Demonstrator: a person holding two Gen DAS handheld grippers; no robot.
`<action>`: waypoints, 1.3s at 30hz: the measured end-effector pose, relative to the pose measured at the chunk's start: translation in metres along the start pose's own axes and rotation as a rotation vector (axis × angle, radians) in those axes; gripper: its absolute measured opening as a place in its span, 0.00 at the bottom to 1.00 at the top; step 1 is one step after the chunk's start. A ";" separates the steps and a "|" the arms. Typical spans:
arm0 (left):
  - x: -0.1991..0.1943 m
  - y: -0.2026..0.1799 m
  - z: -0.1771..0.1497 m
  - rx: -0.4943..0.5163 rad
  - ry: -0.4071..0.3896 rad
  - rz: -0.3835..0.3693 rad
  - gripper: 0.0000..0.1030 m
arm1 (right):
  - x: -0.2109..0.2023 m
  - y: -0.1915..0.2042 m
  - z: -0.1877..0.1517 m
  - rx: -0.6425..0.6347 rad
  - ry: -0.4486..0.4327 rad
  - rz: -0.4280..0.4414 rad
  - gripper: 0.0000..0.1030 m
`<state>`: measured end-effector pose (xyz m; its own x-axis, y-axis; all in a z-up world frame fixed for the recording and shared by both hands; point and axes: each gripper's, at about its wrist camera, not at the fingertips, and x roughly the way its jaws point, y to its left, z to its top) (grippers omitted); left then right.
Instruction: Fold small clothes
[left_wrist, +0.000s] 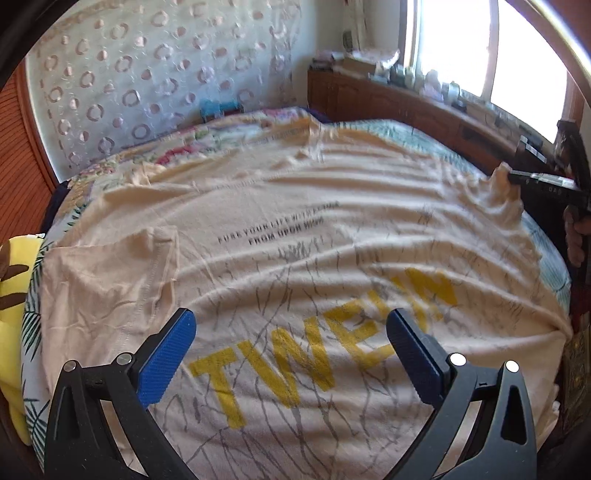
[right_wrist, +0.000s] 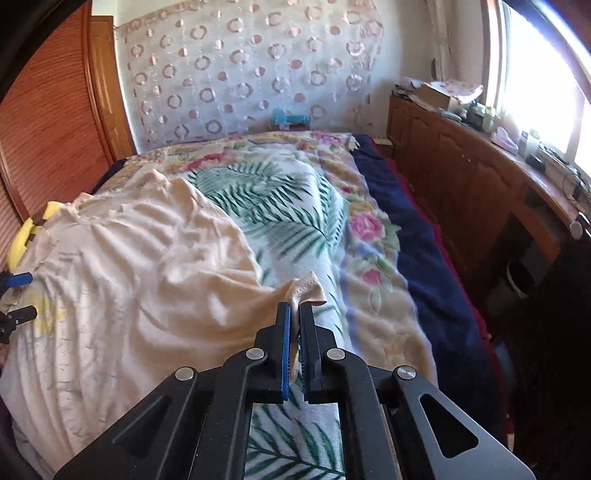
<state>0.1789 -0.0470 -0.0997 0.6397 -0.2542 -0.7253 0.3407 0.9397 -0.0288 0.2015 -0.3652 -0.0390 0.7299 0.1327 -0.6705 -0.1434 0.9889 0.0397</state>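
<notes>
Two grippers work over one cream shirt (left_wrist: 295, 229) spread flat on the bed (right_wrist: 295, 229), which carries everything here. Nearest, in the left wrist view, the left gripper (left_wrist: 291, 332) hangs with its blue pads far apart and nothing between them; it hovers above the yellow lettering (left_wrist: 317, 347) near the shirt's close edge and does not seem to touch the cloth. Just left of it lies a sleeve (left_wrist: 110, 280), flat toward the bed's left edge.

In the right wrist view, the right gripper (right_wrist: 294, 321) has its pads pressed together on a small fold of shirt fabric, the hem or the other sleeve's tip; the bunching makes it hard to say which. That pinched bit stands a little above the palm-print blanket (right_wrist: 269, 206), and the cloth runs from it in ridges back toward the left gripper.

So the shirt lies to the left of the right gripper, its body stretching away toward the far end of the bed, the collar probably at that far end. The right gripper is the one with a grip, on the shirt's right side; the likely fold carries that side leftward over the print, across the long axis.

Farther off, a navy cover (right_wrist: 417, 229) runs along the bed's right edge, then a wooden cabinet (right_wrist: 461, 177), and a circle-patterned curtain (right_wrist: 240, 74) behind the bed.
</notes>
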 end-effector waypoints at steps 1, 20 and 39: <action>-0.009 0.001 -0.001 -0.022 -0.030 -0.009 1.00 | -0.003 0.005 0.002 -0.008 -0.013 0.015 0.04; -0.090 0.001 -0.024 -0.102 -0.225 0.030 1.00 | -0.004 0.164 0.045 -0.249 -0.101 0.265 0.24; -0.080 -0.019 -0.036 -0.091 -0.197 -0.026 1.00 | 0.011 0.118 -0.012 -0.149 0.113 0.162 0.41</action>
<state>0.0961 -0.0356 -0.0658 0.7566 -0.3102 -0.5756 0.3012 0.9467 -0.1143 0.1844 -0.2478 -0.0509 0.6109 0.2724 -0.7433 -0.3559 0.9332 0.0495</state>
